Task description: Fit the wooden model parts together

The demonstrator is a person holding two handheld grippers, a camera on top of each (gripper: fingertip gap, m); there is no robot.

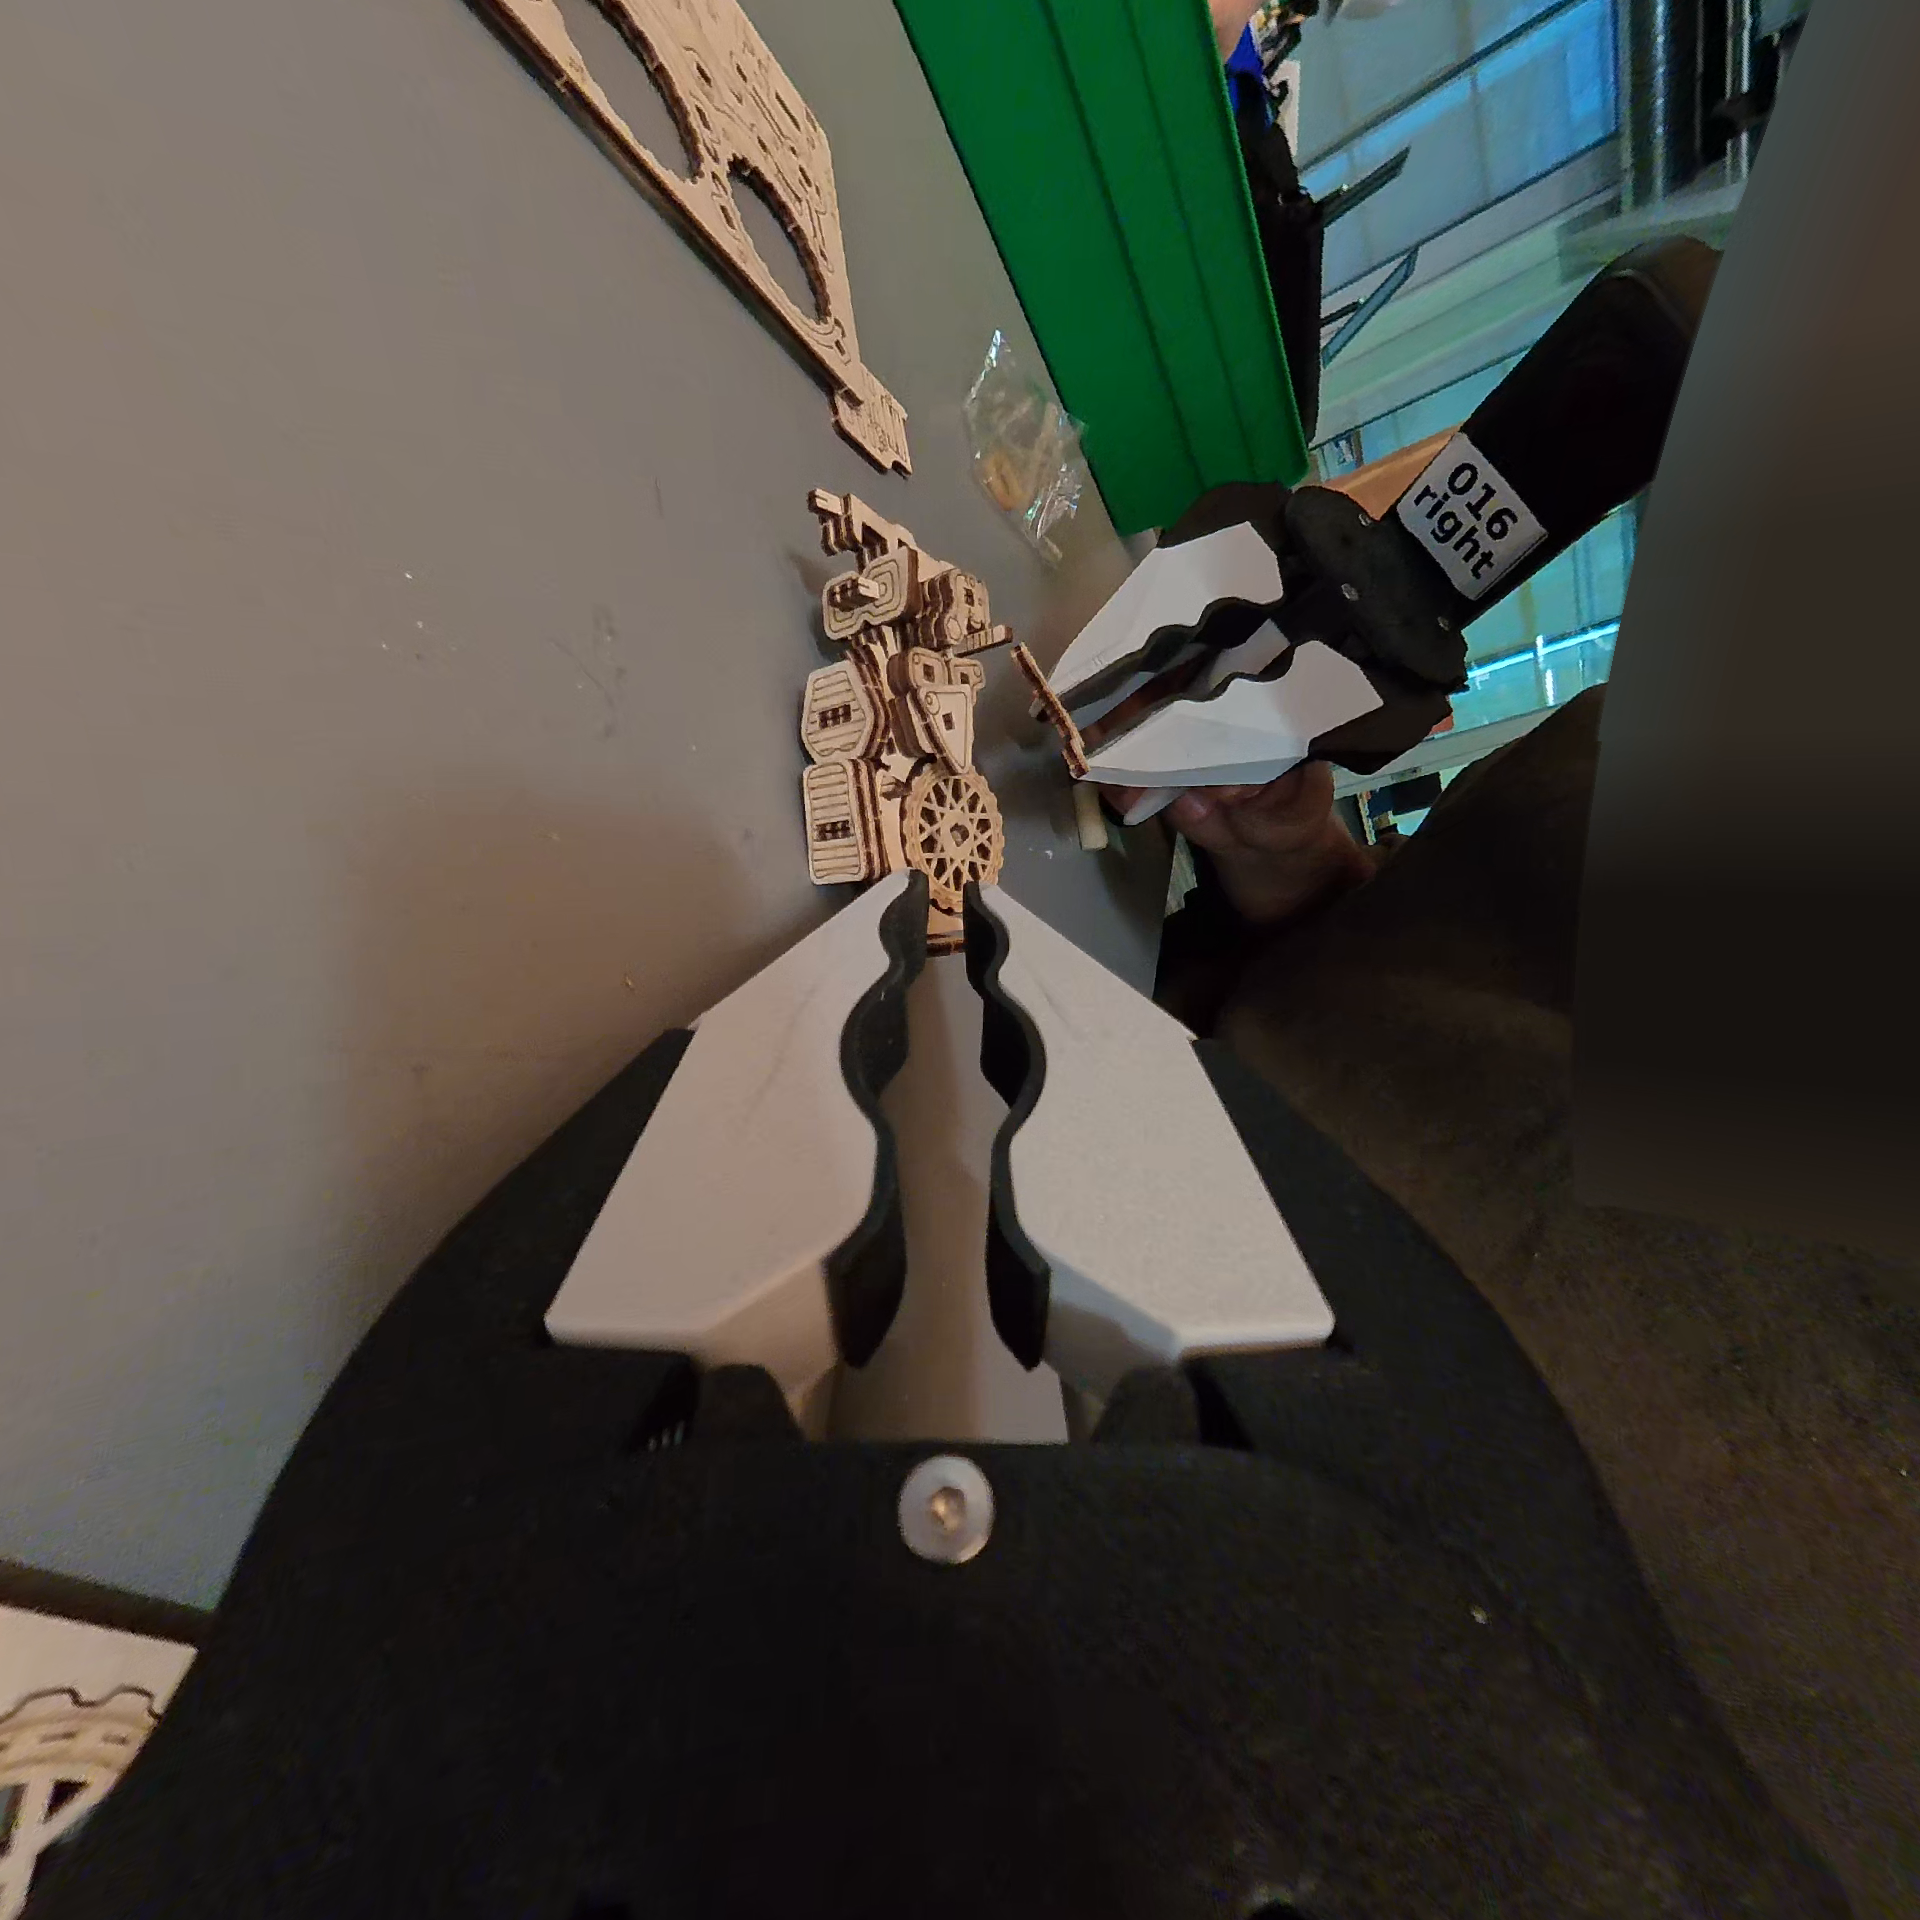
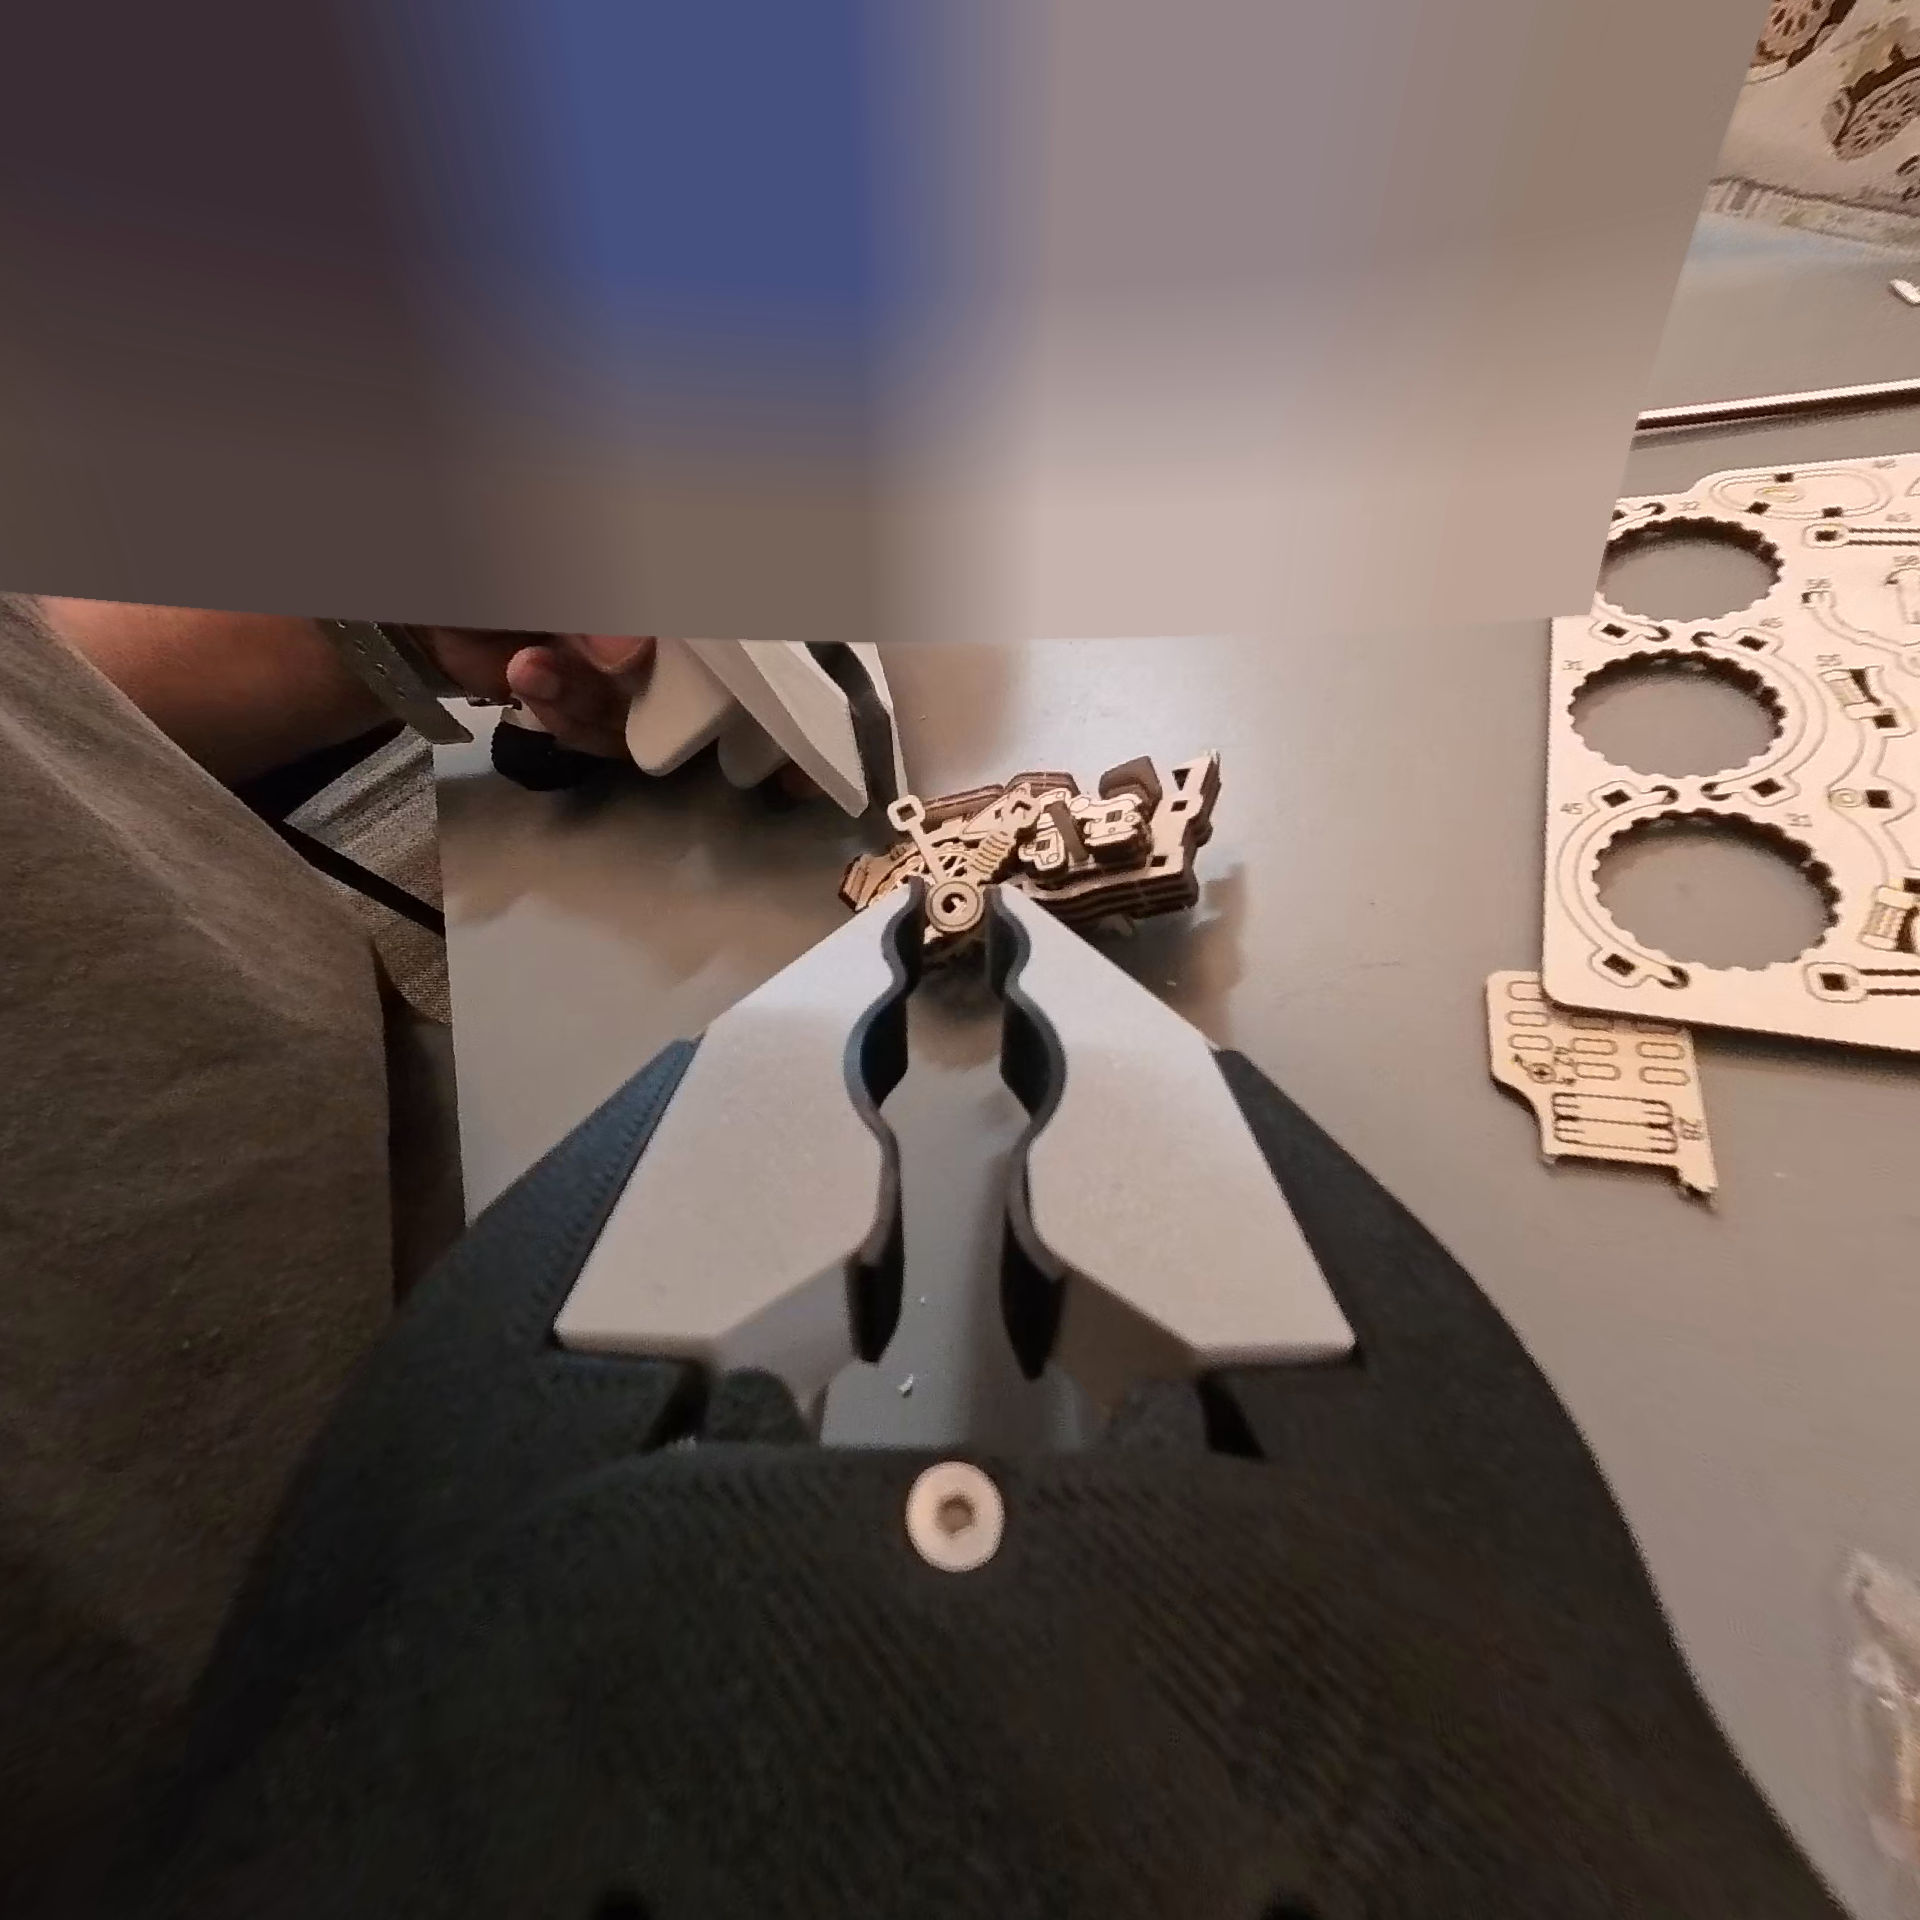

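Observation:
A half-built wooden model [image 1: 899,717] lies on the grey table [image 1: 312,623]. My left gripper [image 1: 940,906] is shut on the model's near end, just below its spoked wheel [image 1: 956,826]. My right gripper [image 1: 1070,727] comes in from the right, shut on a small flat wooden part [image 1: 1047,707] held close to the model's side. In the right wrist view, the right gripper [image 2: 961,920] pinches that part [image 2: 951,904], which has a ring and a thin arm, in front of the model [image 2: 1081,842]. The left gripper [image 2: 868,795] touches the model's left end.
Punched-out wooden part sheets [image 1: 727,156] [image 2: 1745,779] lie on the table, with a small loose panel [image 2: 1600,1081] beside one. A green box [image 1: 1122,239], a plastic bag of bits [image 1: 1018,447] and a short dowel [image 1: 1089,821] are near the model. A person sits close by. The tips of one gripper are about 5 cm away from the tips of the other.

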